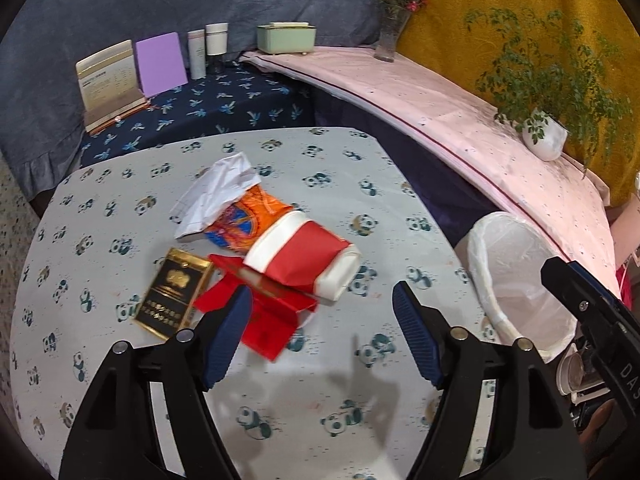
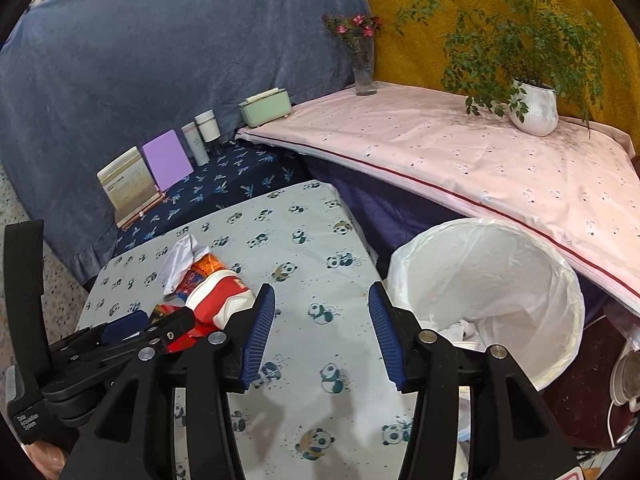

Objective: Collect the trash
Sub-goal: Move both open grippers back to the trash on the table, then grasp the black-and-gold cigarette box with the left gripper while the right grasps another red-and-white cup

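A heap of trash lies on the panda-print table (image 1: 120, 200): crumpled white paper (image 1: 218, 196), an orange wrapper (image 1: 244, 222), a tipped white cup with a red sleeve (image 1: 304, 260), a flattened red carton (image 1: 260, 316) and a black-and-gold box (image 1: 172, 292). My left gripper (image 1: 321, 294) hangs open just in front of the cup and carton, holding nothing. My right gripper (image 2: 322, 294) is open and empty over bare tablecloth, between the cup (image 2: 216, 296) and the white-lined bin (image 2: 568, 280). Crumpled white scraps (image 2: 460, 326) lie inside the bin. The left gripper (image 2: 156, 322) shows at the lower left.
The bin (image 1: 520, 280) stands off the table's right edge. Behind it runs a pink-covered ledge (image 2: 440, 152) with a potted plant (image 2: 534, 108) and a flower vase (image 2: 365, 68). A dark blue shelf at the back holds a green box (image 1: 286, 38), bottles (image 1: 216, 40), a purple card (image 1: 161, 64) and a calendar (image 1: 110, 80).
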The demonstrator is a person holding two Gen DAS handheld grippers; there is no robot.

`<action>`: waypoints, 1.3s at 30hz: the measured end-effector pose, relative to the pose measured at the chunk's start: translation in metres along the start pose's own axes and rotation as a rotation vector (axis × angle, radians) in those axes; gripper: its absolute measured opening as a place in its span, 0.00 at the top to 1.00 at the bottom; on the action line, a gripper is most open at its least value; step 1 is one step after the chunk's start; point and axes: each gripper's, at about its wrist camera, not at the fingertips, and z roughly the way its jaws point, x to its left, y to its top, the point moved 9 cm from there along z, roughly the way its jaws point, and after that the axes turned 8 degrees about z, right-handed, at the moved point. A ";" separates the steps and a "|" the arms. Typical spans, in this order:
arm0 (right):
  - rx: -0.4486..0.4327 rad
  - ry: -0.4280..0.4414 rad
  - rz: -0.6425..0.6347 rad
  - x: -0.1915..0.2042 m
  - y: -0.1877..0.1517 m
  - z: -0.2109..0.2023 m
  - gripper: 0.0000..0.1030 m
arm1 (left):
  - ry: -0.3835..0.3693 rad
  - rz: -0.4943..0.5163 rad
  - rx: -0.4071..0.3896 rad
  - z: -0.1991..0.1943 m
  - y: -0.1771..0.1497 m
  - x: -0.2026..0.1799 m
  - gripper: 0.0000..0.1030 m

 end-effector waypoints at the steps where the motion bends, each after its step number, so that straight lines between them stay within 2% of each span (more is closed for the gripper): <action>1: 0.006 0.003 -0.005 0.004 -0.002 0.002 0.53 | 0.008 -0.007 0.004 0.001 -0.002 0.007 0.33; 15: 0.083 0.037 -0.058 0.055 -0.027 0.036 0.53 | 0.092 -0.074 0.051 0.014 -0.031 0.080 0.33; 19: 0.112 0.043 -0.068 0.066 -0.035 0.049 0.53 | 0.122 -0.094 0.066 0.018 -0.042 0.103 0.27; 24: 0.146 0.043 -0.082 0.080 -0.045 0.066 0.53 | 0.137 -0.106 0.101 0.028 -0.054 0.127 0.25; 39: 0.215 0.023 -0.080 0.097 -0.056 0.115 0.53 | 0.106 -0.095 0.179 0.069 -0.066 0.144 0.16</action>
